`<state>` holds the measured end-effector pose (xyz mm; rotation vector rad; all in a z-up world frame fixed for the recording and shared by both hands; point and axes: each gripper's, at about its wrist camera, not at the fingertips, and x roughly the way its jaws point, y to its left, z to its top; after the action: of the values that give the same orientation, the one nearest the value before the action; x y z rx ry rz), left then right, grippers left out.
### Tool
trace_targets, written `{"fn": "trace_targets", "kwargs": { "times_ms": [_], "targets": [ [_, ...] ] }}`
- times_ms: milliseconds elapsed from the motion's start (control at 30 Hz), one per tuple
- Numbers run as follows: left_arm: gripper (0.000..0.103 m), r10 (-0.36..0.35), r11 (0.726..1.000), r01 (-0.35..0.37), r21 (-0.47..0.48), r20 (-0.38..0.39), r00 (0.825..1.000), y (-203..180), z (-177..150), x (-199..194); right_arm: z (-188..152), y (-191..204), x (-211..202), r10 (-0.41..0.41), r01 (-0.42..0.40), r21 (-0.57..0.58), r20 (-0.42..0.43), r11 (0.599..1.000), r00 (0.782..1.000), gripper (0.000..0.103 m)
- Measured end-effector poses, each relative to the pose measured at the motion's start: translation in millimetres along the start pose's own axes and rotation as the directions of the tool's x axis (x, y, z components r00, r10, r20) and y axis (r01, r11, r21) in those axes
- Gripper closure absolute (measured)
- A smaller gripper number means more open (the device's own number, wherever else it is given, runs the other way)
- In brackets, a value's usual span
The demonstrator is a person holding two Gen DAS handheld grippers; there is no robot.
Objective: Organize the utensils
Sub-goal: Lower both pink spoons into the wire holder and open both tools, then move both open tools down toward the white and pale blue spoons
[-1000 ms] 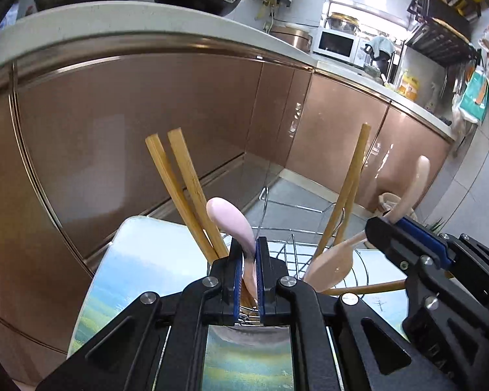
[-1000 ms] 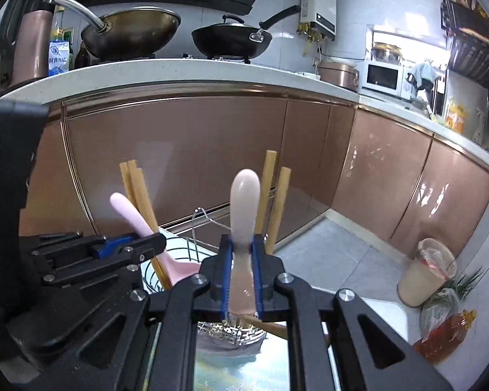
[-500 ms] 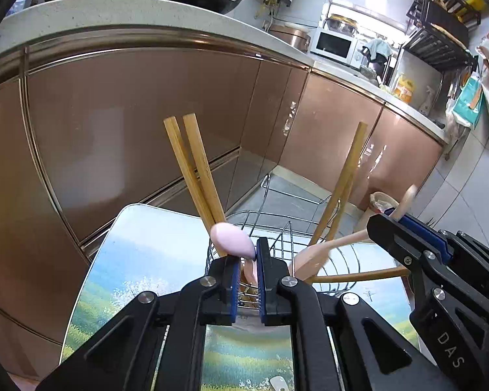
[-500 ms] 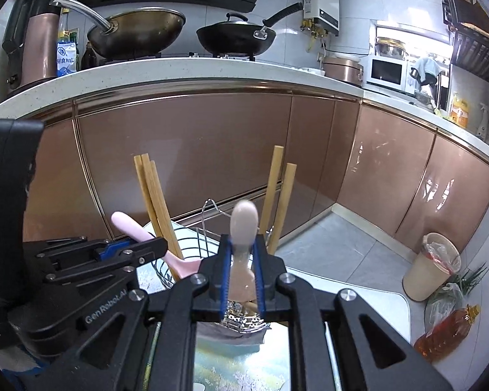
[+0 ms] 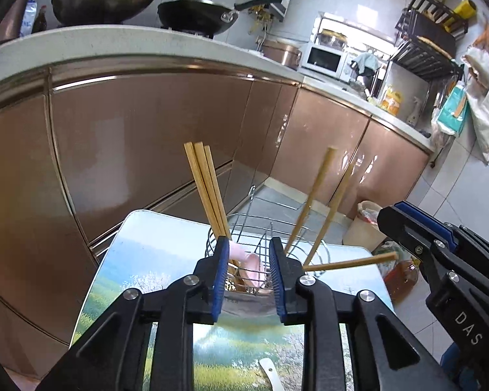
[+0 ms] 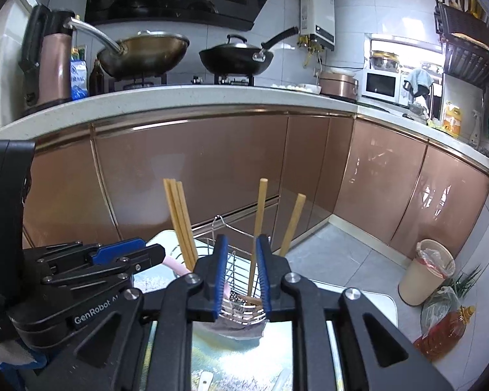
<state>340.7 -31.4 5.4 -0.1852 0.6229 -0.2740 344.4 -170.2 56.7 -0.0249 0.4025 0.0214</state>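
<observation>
Standing in a wire basket on a small table with a landscape print, three chopsticks lean left together, two more chopsticks lean right, one sticks out sideways, and a pink spoon lies low inside. The left gripper is opening, its blue-padded fingers apart with the spoon loose between them, and the right gripper is opening too, pressing on nothing. Behind the table run copper-coloured cabinets under a pale counter carrying two woks.
</observation>
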Motion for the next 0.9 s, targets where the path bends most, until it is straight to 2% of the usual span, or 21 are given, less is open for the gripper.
{"fn": "trace_targets", "kwargs": {
  "times_ms": [333, 433, 900],
  "targets": [
    [0.063, 0.002, 0.999, -0.006, 0.051, 0.070, 0.998, -17.0, -32.3, -67.8, -28.1, 7.3, -74.6, 0.017, -0.017, -0.006, 0.010, 1.000, 1.000, 0.077],
    [0.058, 0.020, 0.997, -0.026, 0.072, 0.092, 0.996, -22.0, -48.4, -89.5, -42.9, 8.2, -93.9, 0.016, -0.016, 0.002, 0.004, 1.000, 1.000, 0.076],
    [0.047, 0.095, 0.983, -0.119, 0.139, 0.168, 0.981, -46.5, -106.9, -165.1, -108.8, 12.1, -178.5, 0.005, -0.004, 0.032, -0.025, 0.999, 1.000, 0.076]
  ]
}}
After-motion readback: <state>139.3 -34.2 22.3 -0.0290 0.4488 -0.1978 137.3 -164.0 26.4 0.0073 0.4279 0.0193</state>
